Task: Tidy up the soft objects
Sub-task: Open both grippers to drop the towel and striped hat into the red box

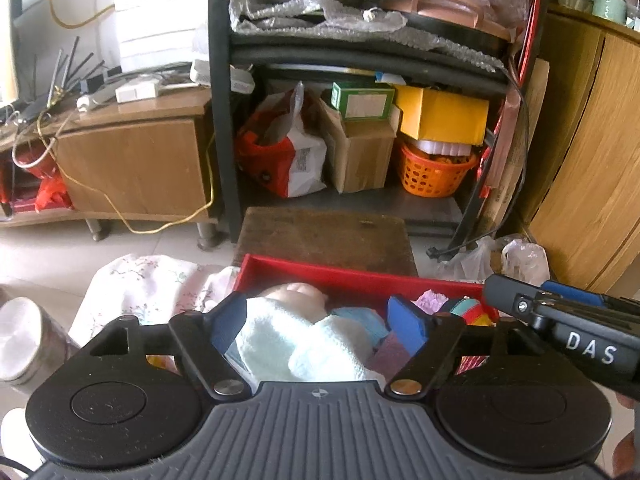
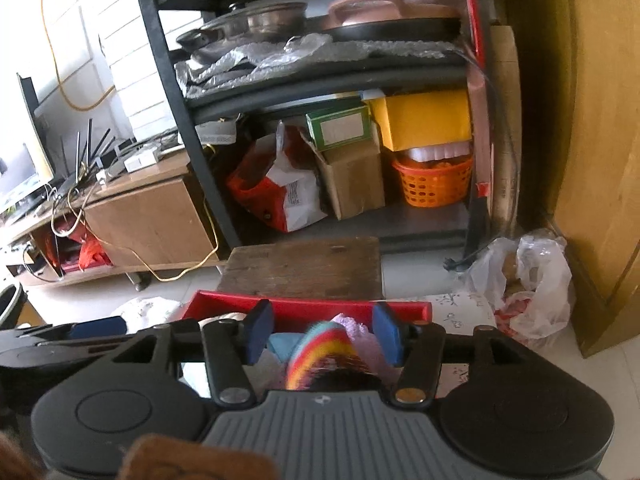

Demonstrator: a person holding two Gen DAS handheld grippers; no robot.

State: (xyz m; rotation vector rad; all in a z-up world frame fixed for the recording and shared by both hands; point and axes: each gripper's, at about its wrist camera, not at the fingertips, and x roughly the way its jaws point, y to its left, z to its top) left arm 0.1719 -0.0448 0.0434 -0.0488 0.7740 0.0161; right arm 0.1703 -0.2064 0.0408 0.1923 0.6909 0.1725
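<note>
A red box (image 1: pixel 320 270) on the floor holds soft things. In the left wrist view a pale mint towel (image 1: pixel 288 344) lies between the blue pads (image 1: pixel 230 320) of my left gripper (image 1: pixel 318 320). The jaws stand wide and the right pad is clear of the towel. Behind the towel are a peach plush shape (image 1: pixel 296 292) and a blue cloth (image 1: pixel 360 316). In the right wrist view my right gripper (image 2: pixel 323 332) hangs open over the red box (image 2: pixel 320 305). A rainbow-striped soft toy (image 2: pixel 320 350) sits between its pads without touching them, with a lilac cloth (image 2: pixel 358 330) beside it.
A worn wooden stool (image 1: pixel 326 236) stands just behind the box, in front of a black shelf (image 1: pixel 222 120) with boxes and an orange basket (image 1: pixel 434 172). A floral cloth (image 1: pixel 140 288) and a metal tin (image 1: pixel 24 336) lie left. Plastic bags (image 2: pixel 532 288) and a wooden cabinet (image 2: pixel 600 160) are right.
</note>
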